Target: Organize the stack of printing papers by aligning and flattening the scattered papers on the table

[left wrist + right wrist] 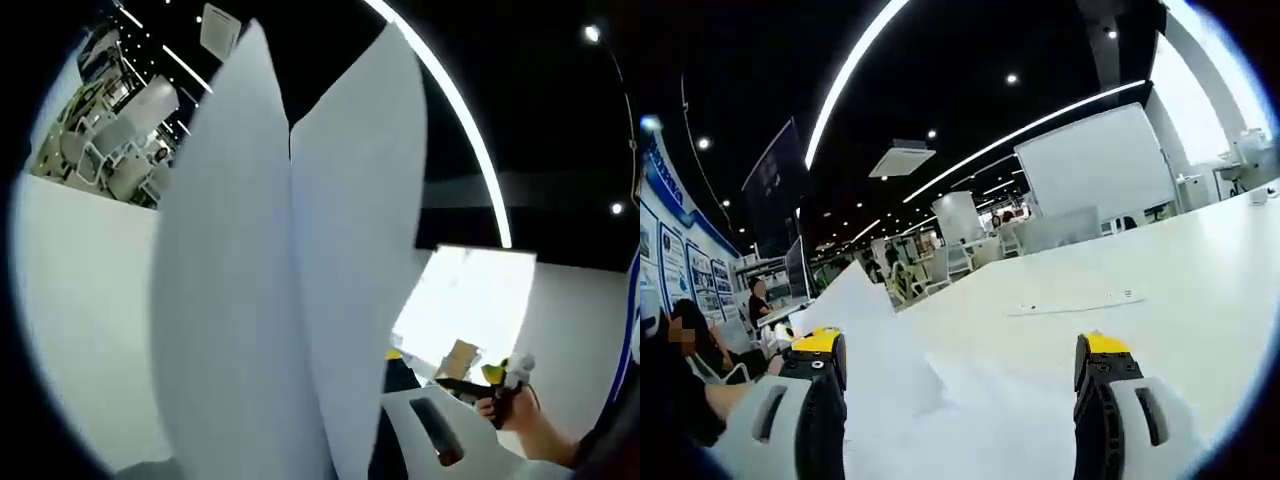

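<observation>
In your left gripper view the two large white sheets of printing paper (290, 300) stand upright right against the lens, meeting along a seam down the middle, and they hide your left tool completely, so you cannot tell whether it is wide, narrow or gripping the sheets. The lower edges of the sheets run out of the picture, and where they rest is hidden. To the right of them you see your other hand (512, 408) around the handle of the right tool (470, 385); its yellow tips are small and blurred there.

In your right gripper view the right tool (960, 365) stands wide, its two grey jaws with yellow tips well apart and nothing between them. Between and beyond the jaws the white paper (890, 370) lies on the broad white table (1160, 290), with one part rising to a peak behind the left jaw; the sheets' edges blend into the table, so where one sheet ends is hard to make out. A thin, pale object (1075, 303) lies farther off on the table, too small to identify.

The blue wall posters (665, 255) at the left carry writing, but it is too small and bent to read. A seated person (758, 300) shows far back among chairs.
</observation>
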### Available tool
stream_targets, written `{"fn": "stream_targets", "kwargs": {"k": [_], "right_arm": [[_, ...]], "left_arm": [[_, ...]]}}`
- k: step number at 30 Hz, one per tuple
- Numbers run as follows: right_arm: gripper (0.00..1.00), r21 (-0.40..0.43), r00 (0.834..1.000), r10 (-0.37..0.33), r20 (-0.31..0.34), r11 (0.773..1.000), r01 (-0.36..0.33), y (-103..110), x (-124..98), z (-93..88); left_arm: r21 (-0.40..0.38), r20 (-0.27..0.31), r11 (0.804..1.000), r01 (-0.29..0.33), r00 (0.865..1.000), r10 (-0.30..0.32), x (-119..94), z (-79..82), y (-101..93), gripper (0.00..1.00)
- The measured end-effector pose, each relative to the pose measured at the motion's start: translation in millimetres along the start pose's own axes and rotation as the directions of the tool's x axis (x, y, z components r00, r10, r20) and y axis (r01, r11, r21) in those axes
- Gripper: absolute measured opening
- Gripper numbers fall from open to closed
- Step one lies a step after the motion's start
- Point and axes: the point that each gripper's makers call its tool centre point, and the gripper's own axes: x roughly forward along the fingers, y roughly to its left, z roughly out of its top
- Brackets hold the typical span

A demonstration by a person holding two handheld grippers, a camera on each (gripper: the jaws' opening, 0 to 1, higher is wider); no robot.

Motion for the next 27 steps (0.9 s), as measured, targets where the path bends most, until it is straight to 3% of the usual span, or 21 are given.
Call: {"fn": "stream_targets", "kwargs": {"k": [10, 16, 27], "right_arm": [[0.9, 0.009, 1.0, -0.004, -0.007, 1.0, 0.004, -12, -7, -11.6], [0.9, -0.025, 1.0, -0.003, -0.024, 1.0, 0.003, -13, -8, -14.1], [0.9, 0.001, 1.0, 0.005, -0.027, 1.0, -0.005, -10, -8, -16.6]], "left_arm": [[0.0, 0.0, 1.0, -0.003, 1.0, 0.003, 0, -1.0, -2.6, 0.07], [-0.002, 0.0, 1.0, -0.003, 1.0, 0.003, 1, -0.8, -3.1, 0.07], [-0.005, -0.001, 1.0, -0.004, 1.0, 0.004, 1, -0.6, -3.0, 0.07]]}}
